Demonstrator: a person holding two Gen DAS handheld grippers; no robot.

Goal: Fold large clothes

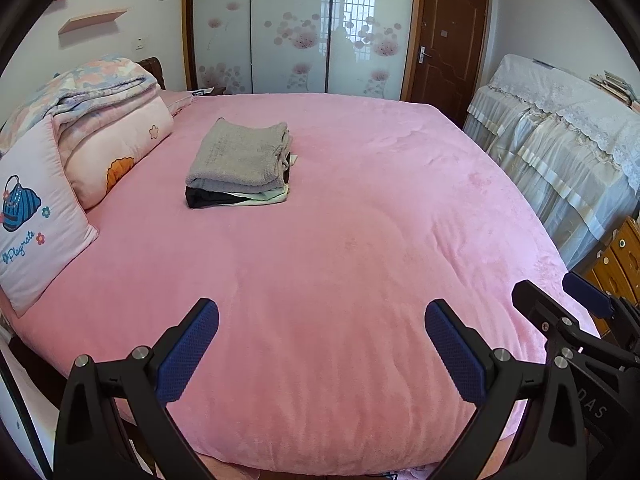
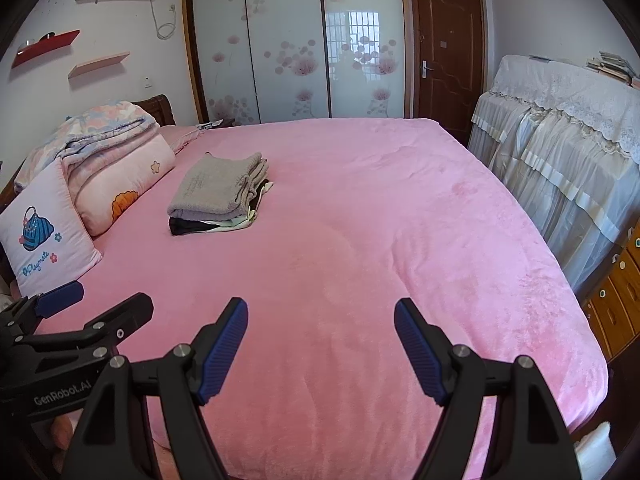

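A stack of folded clothes (image 1: 240, 164) lies on the pink bed (image 1: 340, 264), toward its far left; a grey knit piece is on top, with dark and pale pieces under it. The right wrist view shows the same stack (image 2: 220, 196) on the bed (image 2: 340, 240). My left gripper (image 1: 322, 312) hovers open over the bed's near edge, nothing between its blue pads. My right gripper (image 2: 321, 310) is open too, empty, over the near edge. Each gripper appears in the other's view: the right gripper (image 1: 560, 292) at the right, the left gripper (image 2: 108, 292) at the left.
Folded quilts (image 1: 100, 120) and a pink pillow (image 1: 32, 224) are piled at the bed's left. A lace-covered piece of furniture (image 1: 560, 140) stands along the right, wooden drawers (image 2: 616, 300) near it. Sliding wardrobe doors (image 1: 296, 28) and a brown door (image 1: 448, 40) are behind.
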